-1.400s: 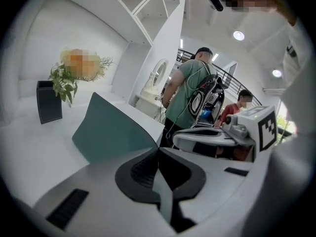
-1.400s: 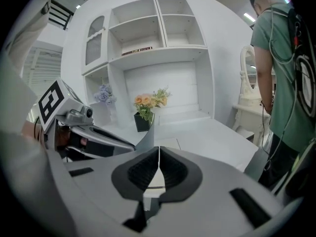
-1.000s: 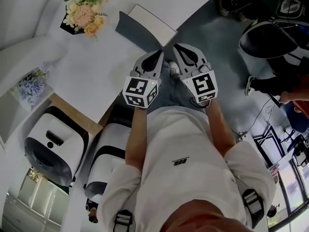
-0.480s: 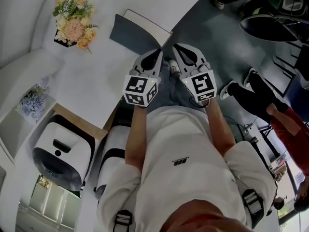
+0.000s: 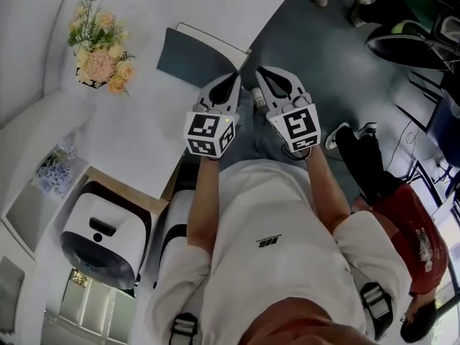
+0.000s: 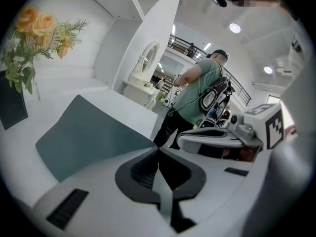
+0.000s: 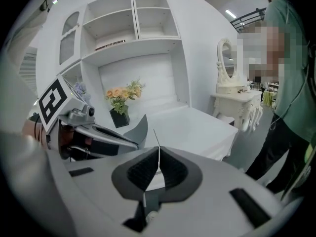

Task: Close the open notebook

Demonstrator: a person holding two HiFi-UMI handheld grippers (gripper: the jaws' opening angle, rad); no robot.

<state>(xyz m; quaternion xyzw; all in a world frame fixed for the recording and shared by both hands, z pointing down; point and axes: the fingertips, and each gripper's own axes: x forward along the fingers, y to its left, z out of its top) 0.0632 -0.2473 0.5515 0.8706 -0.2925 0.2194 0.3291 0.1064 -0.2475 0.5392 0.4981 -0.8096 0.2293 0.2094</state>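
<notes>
Item under inspection: an open notebook [image 5: 194,56], with a grey cover spread out and a white leaf seen along the cover's far-right side.
Position of notebook: it is found on the white surface [image 5: 144,121], at the surface's near edge, with one corner reaching that edge. A pot of flowers [image 5: 97,45] is noted well apart, towards the far left corner.
Left gripper [image 5: 231,81]: in its own view the fingers [image 6: 143,169] are seen pressed together, tip to tip. Nothing is held.
Right gripper [image 5: 266,72]: the fingers [image 7: 173,174] are likewise seen brought together and empty. A thin white line above them is taken to be the notebook's leaf seen edge-on, beyond the tips and not gripped.
Governing relation: both grippers are held off the surface, just short of its near edge and side by side. The notebook lies ahead of them and to the left. The grey cover [image 6: 84,137] fills the left of the left gripper view.
Nearer gripper: the left is judged nearer to the cover, and the right nearer to the white leaf.
Long axis: the fold is judged to run crosswise to the way the fingers point. The exact angle of the leaf cannot be settled.
Status of task: the notebook is open, and closing is not yet begun.
</notes>
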